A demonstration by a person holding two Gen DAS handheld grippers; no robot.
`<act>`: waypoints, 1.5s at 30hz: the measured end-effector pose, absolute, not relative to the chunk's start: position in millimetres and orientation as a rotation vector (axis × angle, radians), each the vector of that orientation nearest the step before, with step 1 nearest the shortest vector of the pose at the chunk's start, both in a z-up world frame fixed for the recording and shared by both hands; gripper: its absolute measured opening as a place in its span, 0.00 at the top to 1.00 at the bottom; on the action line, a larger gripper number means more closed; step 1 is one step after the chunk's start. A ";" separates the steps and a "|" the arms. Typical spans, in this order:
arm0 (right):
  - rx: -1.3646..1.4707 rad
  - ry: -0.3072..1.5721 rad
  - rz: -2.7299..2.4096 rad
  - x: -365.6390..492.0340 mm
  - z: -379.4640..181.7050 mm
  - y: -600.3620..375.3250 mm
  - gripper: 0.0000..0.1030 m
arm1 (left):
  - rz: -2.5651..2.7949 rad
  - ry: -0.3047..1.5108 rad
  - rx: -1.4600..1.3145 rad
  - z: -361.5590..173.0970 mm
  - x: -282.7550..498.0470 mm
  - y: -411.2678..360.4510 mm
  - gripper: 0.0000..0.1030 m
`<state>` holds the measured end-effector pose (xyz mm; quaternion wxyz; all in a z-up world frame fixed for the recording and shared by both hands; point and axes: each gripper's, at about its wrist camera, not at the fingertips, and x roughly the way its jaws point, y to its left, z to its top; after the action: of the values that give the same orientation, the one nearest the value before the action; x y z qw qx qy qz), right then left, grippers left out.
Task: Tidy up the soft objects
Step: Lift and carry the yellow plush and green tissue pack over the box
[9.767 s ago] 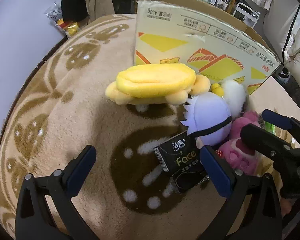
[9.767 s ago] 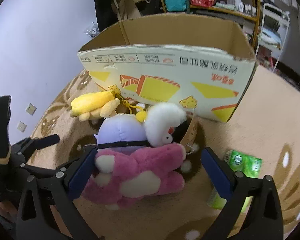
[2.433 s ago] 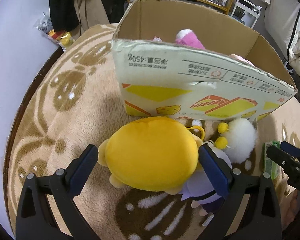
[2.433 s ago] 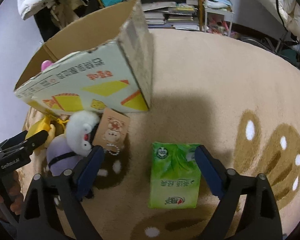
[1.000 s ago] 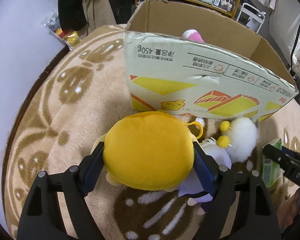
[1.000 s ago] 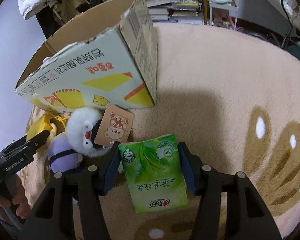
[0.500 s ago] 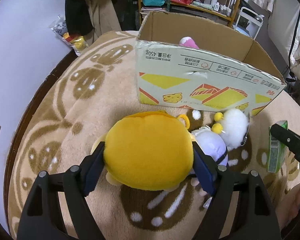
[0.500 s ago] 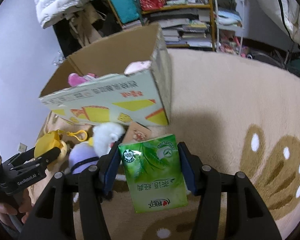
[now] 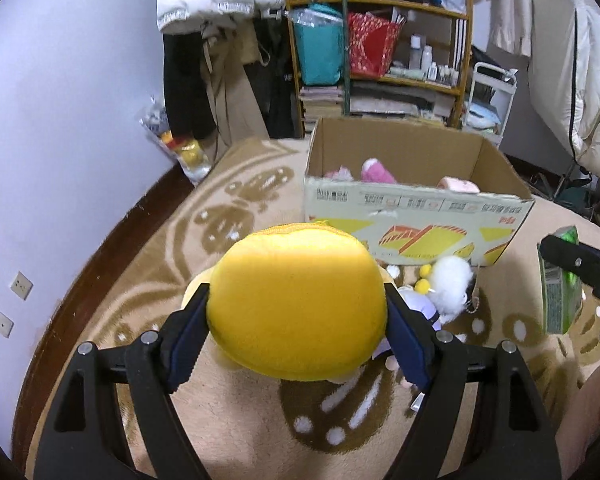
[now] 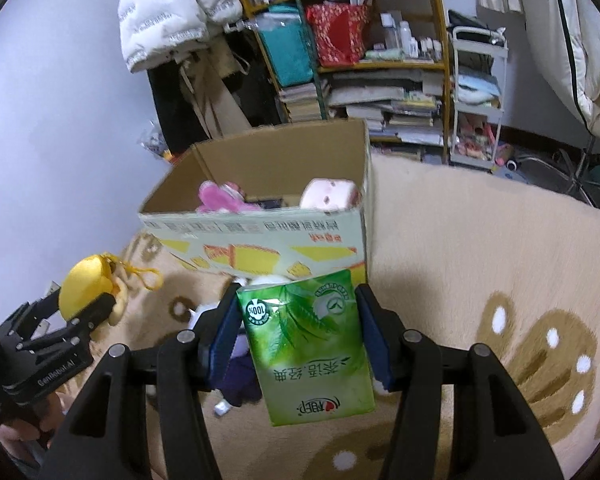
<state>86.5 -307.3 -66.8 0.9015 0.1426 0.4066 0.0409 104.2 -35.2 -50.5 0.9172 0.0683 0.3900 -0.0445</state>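
Both grippers have risen since a second ago, each carrying its load off the rug, and more of the room behind the box now shows. In the left wrist view the left gripper (image 9: 298,326) is clamped on the yellow plush (image 9: 298,304), its blue pads (image 9: 184,334) pressed into the toy's two sides so that the round body bulges up between and ahead of the fingers. Beyond the fingertips stands the open cardboard box (image 9: 416,224) with a pink plush (image 9: 376,172) and a pale pink item (image 9: 458,185) inside it. Just past the right-hand finger, on the patterned rug (image 9: 236,420), lie a white fluffy toy (image 9: 452,280) and a purple plush (image 9: 418,306) – the latter partly hidden by the finger. Out to the right, well apart from the fingers, the right gripper's black finger crosses a green tissue pack (image 9: 558,292). In the right wrist view the right gripper (image 10: 300,338) grips that same green tissue pack (image 10: 308,344) between its pads, the pack held upright and reaching back toward the camera. Ahead of the fingertips is the cardboard box (image 10: 268,240); below the fingers the purple plush (image 10: 240,376) is only partly visible. Far off to the left of the fingers, the left gripper (image 10: 86,306) holds the yellow plush (image 10: 86,284) – its yellow loop cord (image 10: 142,276) dangles free.
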 end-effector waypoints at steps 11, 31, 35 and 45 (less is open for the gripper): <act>0.285 0.732 0.109 82.8 -21.7 -302.8 0.42 | -0.092 0.722 0.148 -21.7 108.9 -37.6 0.22; 0.198 0.711 0.056 155.8 -0.4 -306.6 0.42 | -0.126 0.605 0.136 20.9 155.5 -56.9 0.22; 0.195 0.713 0.044 168.5 -0.1 -308.4 0.42 | -0.131 0.604 0.136 23.7 169.9 -58.3 0.22; 0.152 0.730 -0.004 198.5 -6.2 -308.5 0.42 | -0.154 0.629 0.148 13.4 194.5 -67.2 0.22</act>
<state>198.5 -308.5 -6.2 0.9314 0.0742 0.3564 -0.0019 194.5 -67.2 13.4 0.9453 0.0728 0.3089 -0.0754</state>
